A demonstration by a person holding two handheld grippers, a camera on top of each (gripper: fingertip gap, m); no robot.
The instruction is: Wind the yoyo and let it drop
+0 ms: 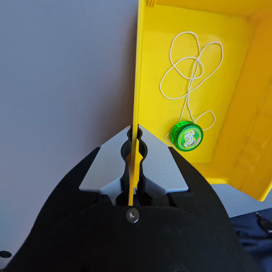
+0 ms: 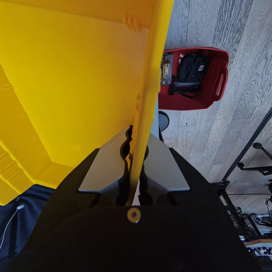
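The left gripper has its jaws clenched on the thin left wall of a yellow bin, and the right gripper has its jaws clamped on the bin's opposite rim. To the left of the left wall lies a plain grey tabletop; beyond the right rim the grey wood floor lies well below. Inside, the bin floor has open room around its contents, closed in by walls on the far and right sides.

The right wrist view shows only bare yellow bin interior, its near part cut off by the gripper body. On the floor sits a red basket holding what looks like a black bag, partly hidden behind the rim.

The green yoyo lies inside the bin, just right of the left jaws and apart from them, tilted on its edge. Its white string lies unwound in loose overlapping loops toward the far wall.
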